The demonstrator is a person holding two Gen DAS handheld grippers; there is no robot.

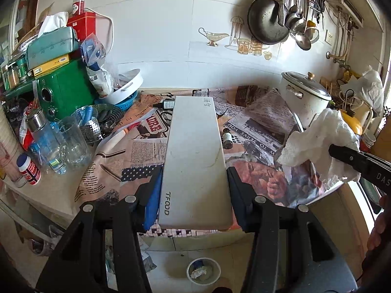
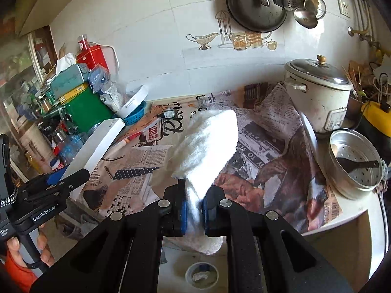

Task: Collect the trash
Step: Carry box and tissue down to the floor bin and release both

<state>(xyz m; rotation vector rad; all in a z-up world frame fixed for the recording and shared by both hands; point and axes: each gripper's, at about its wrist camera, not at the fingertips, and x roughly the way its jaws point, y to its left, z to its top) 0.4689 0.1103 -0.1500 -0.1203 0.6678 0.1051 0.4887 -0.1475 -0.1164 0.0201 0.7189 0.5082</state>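
My left gripper [image 1: 194, 195] is shut on a long flat white box [image 1: 195, 158] marked TFOOD and holds it level above the newspaper-covered table [image 1: 136, 151]. The box also shows in the right wrist view [image 2: 95, 151]. My right gripper [image 2: 194, 207] is shut on a crumpled white paper towel [image 2: 207, 151]; the towel also shows in the left wrist view [image 1: 320, 144], above the table's right edge. A small white bin [image 1: 203, 271] with a scrap of trash inside stands on the floor below the table; the right wrist view shows it too [image 2: 201, 275].
A white pot with lid [image 1: 305, 97] and a metal steamer pot [image 2: 354, 163] stand at the table's right. Small dark bottles [image 1: 227, 138] lie on the newspaper. A green appliance [image 1: 66, 90], bottles and glasses crowd the left. Pans hang on the wall [image 1: 266, 22].
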